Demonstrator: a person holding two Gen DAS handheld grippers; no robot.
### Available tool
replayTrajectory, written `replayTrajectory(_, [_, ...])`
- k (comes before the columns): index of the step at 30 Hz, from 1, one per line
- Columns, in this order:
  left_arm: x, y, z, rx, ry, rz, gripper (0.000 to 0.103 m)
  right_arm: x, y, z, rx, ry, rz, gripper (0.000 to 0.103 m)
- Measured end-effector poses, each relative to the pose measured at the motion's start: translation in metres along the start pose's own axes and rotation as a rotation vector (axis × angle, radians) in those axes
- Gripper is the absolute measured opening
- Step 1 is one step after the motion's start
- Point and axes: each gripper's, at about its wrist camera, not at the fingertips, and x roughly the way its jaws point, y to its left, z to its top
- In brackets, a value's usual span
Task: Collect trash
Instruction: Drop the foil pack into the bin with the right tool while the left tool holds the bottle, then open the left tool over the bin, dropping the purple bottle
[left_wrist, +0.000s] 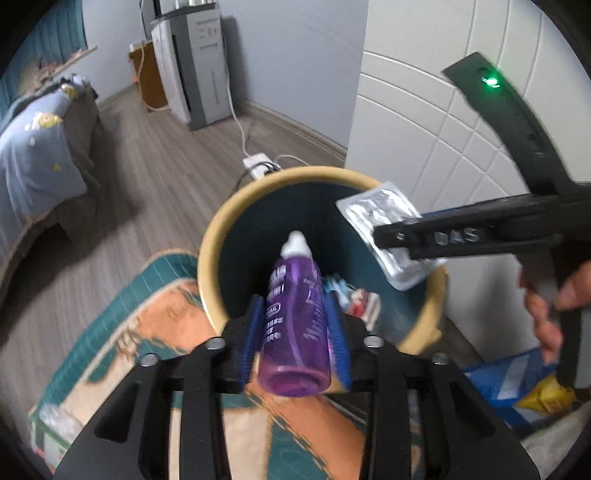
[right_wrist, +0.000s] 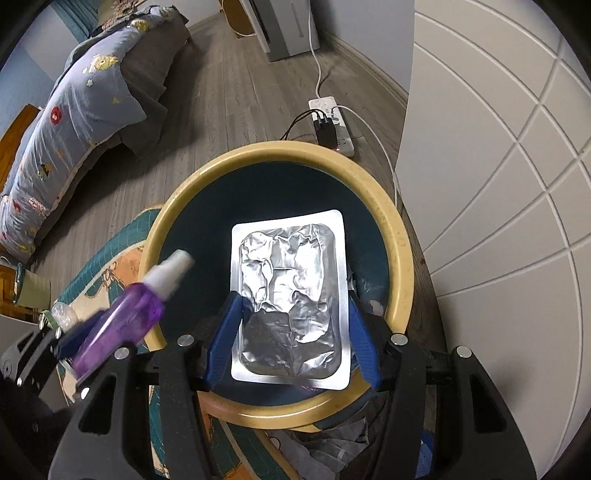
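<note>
I have both grippers tipped steeply down over the bin (right_wrist: 395, 236), a dark pail with a yellow rim. My left gripper (left_wrist: 295, 332) has the purple spray bottle (left_wrist: 295, 325) between its blue pads (left_wrist: 249, 332), nozzle pointing into the pail; I cannot tell whether the pads still press on it. My right gripper (right_wrist: 291, 332), half spread, clamps the foil blister pack (right_wrist: 291, 295) by its side edges, directly above the opening. Below the fingers, crumpled wrappers (left_wrist: 354, 299) lie at the bottom.
</note>
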Motion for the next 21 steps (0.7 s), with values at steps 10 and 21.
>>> replayTrajectory(10, [-0.003, 0.017, -0.02, -0.07, -0.044, 0.058, 0.092, 0.001, 0.01, -0.003, -0.06, -0.059, -0.017, 0.057])
replayTrajectory(21, [-0.009, 0.03, -0.046, -0.151, -0.029, 0.081, 0.096, -0.006, 0.009, 0.0, -0.04, -0.084, -0.009, 0.085])
